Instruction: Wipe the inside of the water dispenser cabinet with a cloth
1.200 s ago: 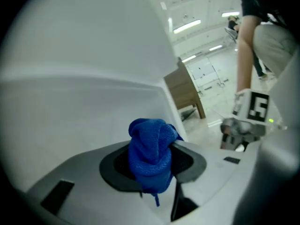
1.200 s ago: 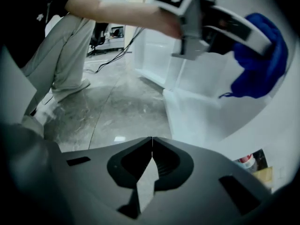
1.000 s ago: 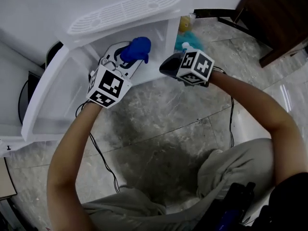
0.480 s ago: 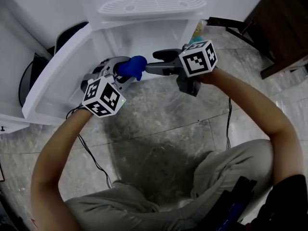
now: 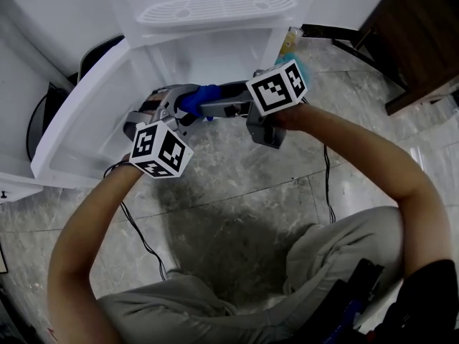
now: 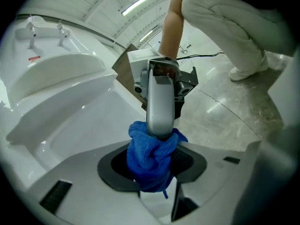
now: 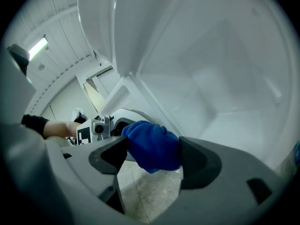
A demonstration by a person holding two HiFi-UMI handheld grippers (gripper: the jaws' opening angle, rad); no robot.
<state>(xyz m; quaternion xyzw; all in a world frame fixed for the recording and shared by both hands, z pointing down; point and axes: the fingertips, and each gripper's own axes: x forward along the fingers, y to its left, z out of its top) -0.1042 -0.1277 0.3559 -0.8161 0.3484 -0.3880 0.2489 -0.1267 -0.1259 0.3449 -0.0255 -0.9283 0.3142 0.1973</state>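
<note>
The blue cloth (image 5: 206,95) is bunched between the jaws of my left gripper (image 5: 181,106), which is shut on it in front of the open white water dispenser cabinet (image 5: 215,49). The left gripper view shows the cloth (image 6: 151,157) in that grip, with a grey finger (image 6: 159,102) of the right gripper resting against its top. My right gripper (image 5: 209,107) reaches in from the right. Its jaws have just been opening and stand wide, one on either side of the cloth (image 7: 152,145). The left gripper (image 7: 101,124) shows just behind it.
The cabinet's white door (image 5: 86,131) swings out to the left. A slotted drip tray (image 5: 215,7) sits above the opening. A yellow and teal item (image 5: 290,41) lies right of the cabinet, by dark wooden furniture (image 5: 423,27). Cables (image 5: 143,235) trail over the marble floor.
The right gripper has swung left from beside the cabinet, rolled over, and opened its jaws around the cloth. The left gripper has sunk a little toward the lower left, cloth still gripped.
</note>
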